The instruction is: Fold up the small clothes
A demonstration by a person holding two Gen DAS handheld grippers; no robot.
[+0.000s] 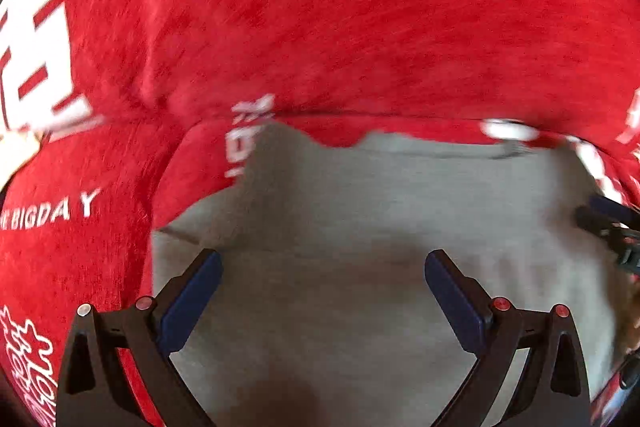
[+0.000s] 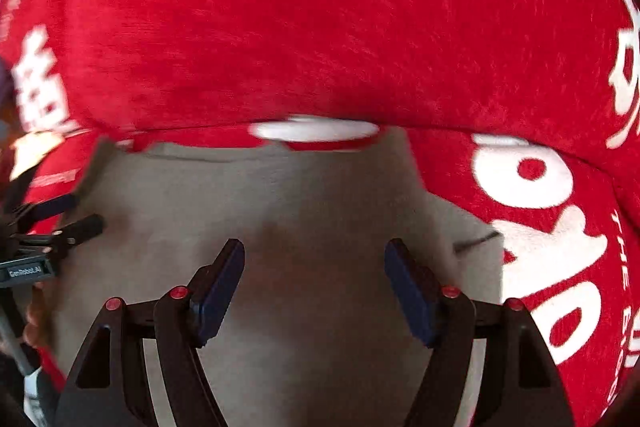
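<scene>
1. One red cloth with white lettering (image 1: pixel 360 27) covers the whole work surface and fills most of both wrist views; it is a backdrop, not the garment.
2. A pale grey garment (image 1: pixel 360 207) lies spread flat on the red cloth, its far edge ragged against the red. No fold line shows in the part visible, so folding seems barely begun; edges below the frames are hidden.
3. The left gripper (image 1: pixel 322 263) hangs over the grey garment, jaws spread wide, nothing between them.
4. The right gripper (image 2: pixel 314 253) hovers over the same garment, jaws parted somewhat less, also empty.
</scene>
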